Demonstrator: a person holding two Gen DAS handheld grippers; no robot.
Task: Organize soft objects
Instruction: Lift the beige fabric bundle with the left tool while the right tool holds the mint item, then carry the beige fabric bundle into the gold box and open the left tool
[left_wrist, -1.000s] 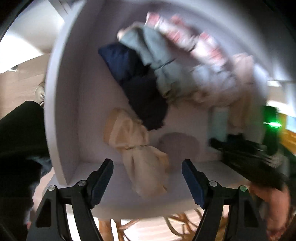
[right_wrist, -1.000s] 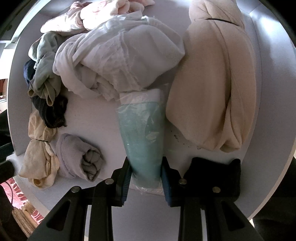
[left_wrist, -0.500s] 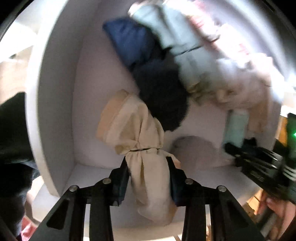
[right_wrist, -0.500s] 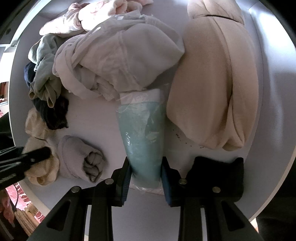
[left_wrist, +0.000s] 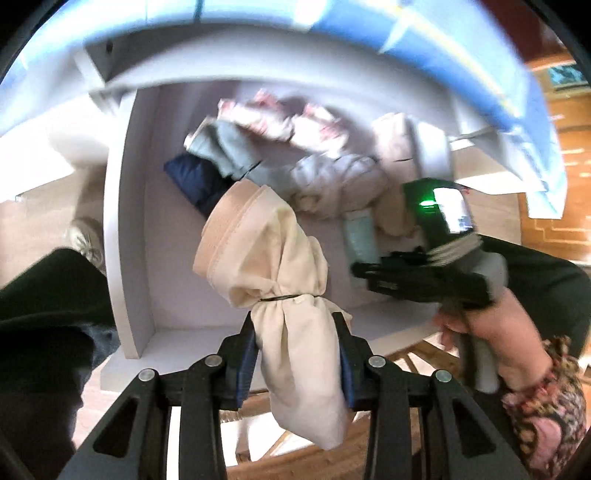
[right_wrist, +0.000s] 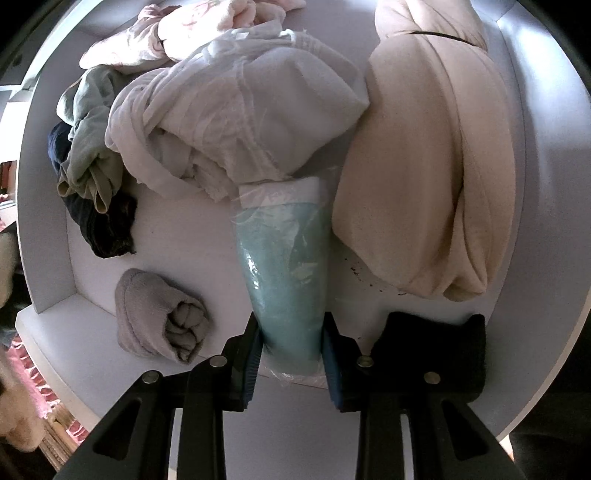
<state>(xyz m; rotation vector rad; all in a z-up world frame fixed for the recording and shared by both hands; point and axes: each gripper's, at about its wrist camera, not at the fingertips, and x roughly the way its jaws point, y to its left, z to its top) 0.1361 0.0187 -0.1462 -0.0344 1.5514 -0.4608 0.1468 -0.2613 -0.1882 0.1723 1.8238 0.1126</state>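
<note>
Your left gripper (left_wrist: 297, 354) has its fingers (left_wrist: 245, 363) closed in on the cream cloth bundle (left_wrist: 280, 291), having just drawn together around it; both pads press on the lower half, below the thin dark band tied round its middle, and the bundle hangs clear above the white shelf (left_wrist: 125, 236). Your right gripper (right_wrist: 291, 354) is nearly closed, its fingers (right_wrist: 334, 363) clamped on the near end of the teal roll in clear plastic wrap (right_wrist: 284, 266), which lies flat on the shelf floor (right_wrist: 177, 229). The roll's far end tucks under the pale crumpled garment (right_wrist: 236, 122). Just to its right lies the large cream roll (right_wrist: 424, 184), touching its side. To the left sits the small grey rolled cloth (right_wrist: 159, 317), apart from the teal roll, with the dark and sage-green garments (right_wrist: 92, 173) heaped near the shelf's left wall.
</note>
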